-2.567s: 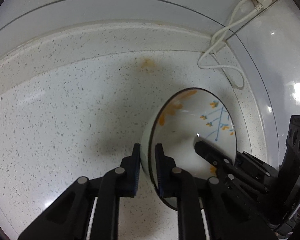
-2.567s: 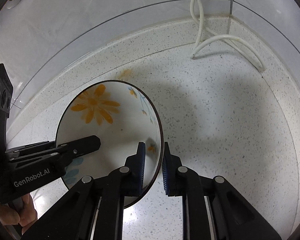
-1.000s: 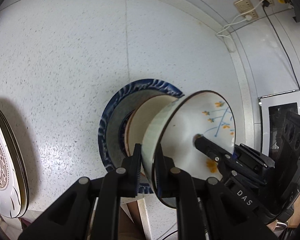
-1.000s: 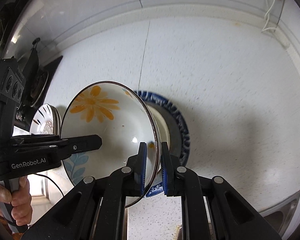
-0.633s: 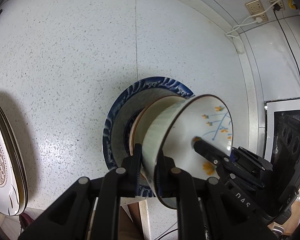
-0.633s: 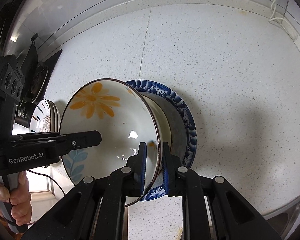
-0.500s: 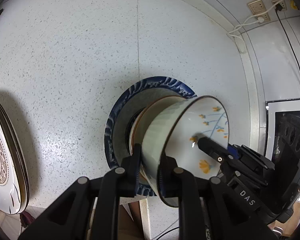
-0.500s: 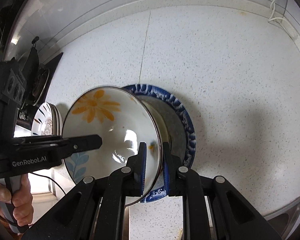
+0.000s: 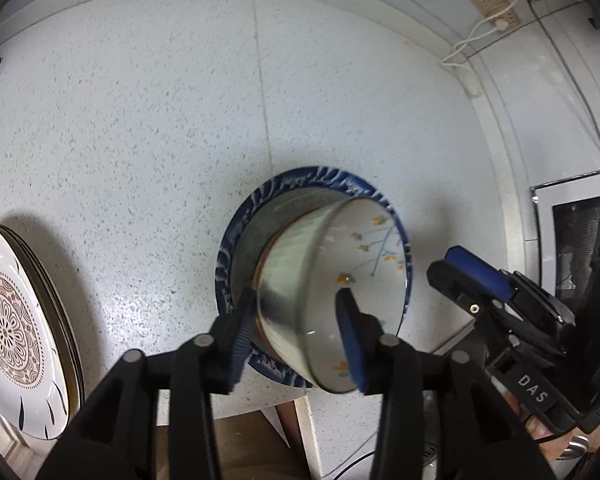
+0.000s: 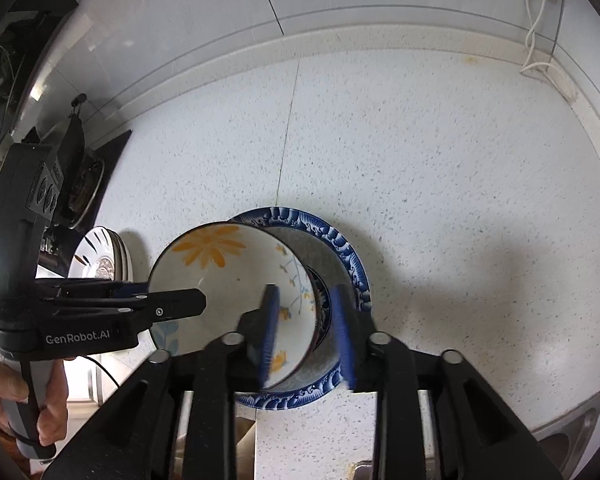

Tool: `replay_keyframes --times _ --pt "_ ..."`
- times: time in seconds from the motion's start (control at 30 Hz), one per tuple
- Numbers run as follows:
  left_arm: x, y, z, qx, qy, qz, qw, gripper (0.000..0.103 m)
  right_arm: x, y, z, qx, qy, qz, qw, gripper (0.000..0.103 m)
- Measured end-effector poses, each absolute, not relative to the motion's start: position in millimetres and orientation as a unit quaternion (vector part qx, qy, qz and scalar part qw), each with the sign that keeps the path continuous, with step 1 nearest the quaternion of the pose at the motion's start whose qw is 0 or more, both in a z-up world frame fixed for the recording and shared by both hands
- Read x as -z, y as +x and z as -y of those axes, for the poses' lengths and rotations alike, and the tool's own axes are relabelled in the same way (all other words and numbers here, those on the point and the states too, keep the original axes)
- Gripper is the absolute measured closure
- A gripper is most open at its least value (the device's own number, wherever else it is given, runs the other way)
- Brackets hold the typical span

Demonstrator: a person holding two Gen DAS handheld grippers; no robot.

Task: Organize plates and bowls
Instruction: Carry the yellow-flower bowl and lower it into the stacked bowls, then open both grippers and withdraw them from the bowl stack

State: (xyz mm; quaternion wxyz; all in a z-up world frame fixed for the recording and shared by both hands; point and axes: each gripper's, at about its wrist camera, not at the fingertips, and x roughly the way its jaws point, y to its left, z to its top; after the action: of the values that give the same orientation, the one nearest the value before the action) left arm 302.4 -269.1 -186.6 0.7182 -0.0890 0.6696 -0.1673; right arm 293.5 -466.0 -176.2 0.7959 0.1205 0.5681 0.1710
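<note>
The bowl (image 9: 332, 292) is seen at lower centre between both opening grippers' parted fingers (image 9: 238, 332), apparently untouched, nested on the blue plate (image 10: 352, 268).

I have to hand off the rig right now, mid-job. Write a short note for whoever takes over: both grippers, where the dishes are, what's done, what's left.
Left gripper: jaws opening, pads off the flowered bowl, whose near rim sits between them.
Right gripper: jaws opening too, straddling the opposite rim without pressing on it.
Dishes: the flowered bowl sits nested in the stack of bowls on the blue-rimmed plate, on the speckled counter. A stack of patterned plates lies to the left.
Done: bowl set down on the stack and let go.
Left: draw both grippers clear of the rim, check that the bowl sits level, then look for any remaining dishes.
</note>
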Motion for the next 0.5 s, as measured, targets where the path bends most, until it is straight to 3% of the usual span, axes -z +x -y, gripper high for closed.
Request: replay_keyframes --times 0.13,0.3,0.5 --pt "167 295 261 0.184 -0.097 -0.645 0.735 0.039 167 286 472 -0.171 0.120 -0.550 0.809 0.067" --pt "149 279 241 0.210 -0.133 -0.621 0.743 0.032 154 270 481 -0.169 0.139 -0.527 0.821 0.061" --pt "137 257 218 0.243 -0.169 -0.588 0.753 0.012 145 245 493 -0.168 0.156 -0.505 0.832 0.048"
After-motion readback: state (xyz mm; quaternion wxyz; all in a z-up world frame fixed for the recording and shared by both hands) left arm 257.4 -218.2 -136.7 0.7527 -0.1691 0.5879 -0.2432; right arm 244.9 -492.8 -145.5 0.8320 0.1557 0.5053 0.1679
